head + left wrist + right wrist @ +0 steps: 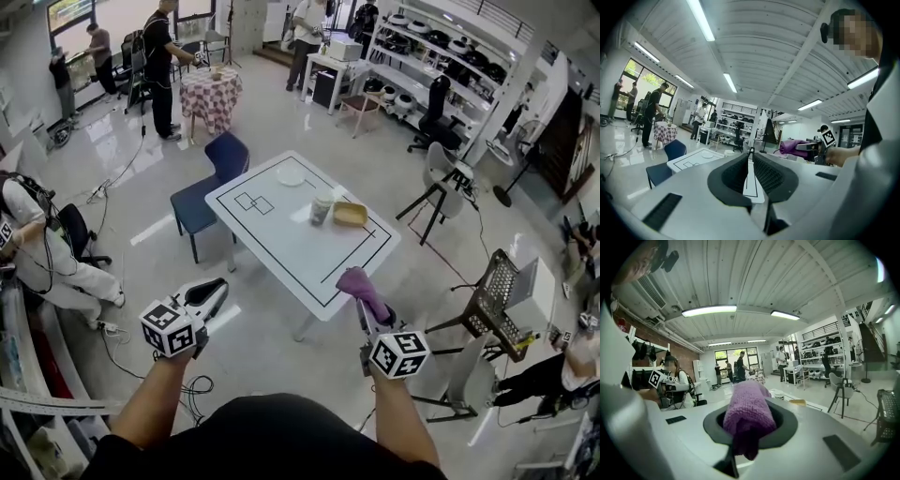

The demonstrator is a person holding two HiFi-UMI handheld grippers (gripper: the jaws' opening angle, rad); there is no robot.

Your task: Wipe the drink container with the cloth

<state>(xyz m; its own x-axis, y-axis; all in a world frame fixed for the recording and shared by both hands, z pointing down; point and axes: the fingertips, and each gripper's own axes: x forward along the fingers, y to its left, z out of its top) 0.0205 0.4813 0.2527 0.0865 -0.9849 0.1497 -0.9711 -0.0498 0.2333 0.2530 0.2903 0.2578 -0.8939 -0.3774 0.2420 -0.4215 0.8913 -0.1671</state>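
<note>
On the white table [281, 234] stands the drink container [322, 209], a pale cup beside a tan shallow basket [350, 215]. My right gripper [364, 298] is held just off the table's near corner, shut on a rolled purple cloth [361, 288]; the right gripper view has the cloth [747, 414] filling the jaws. Lower left of the table, my left gripper [214, 292] is shut with nothing in it. In the left gripper view its black pads [740, 174] meet, and the table [696, 159] lies far ahead.
A white plate [291, 175] lies at the table's far end. A blue chair [211, 183] stands at its left side, a black wire basket stool [490, 305] and grey chairs to the right. Cables run over the floor at left. People stand and sit around the room.
</note>
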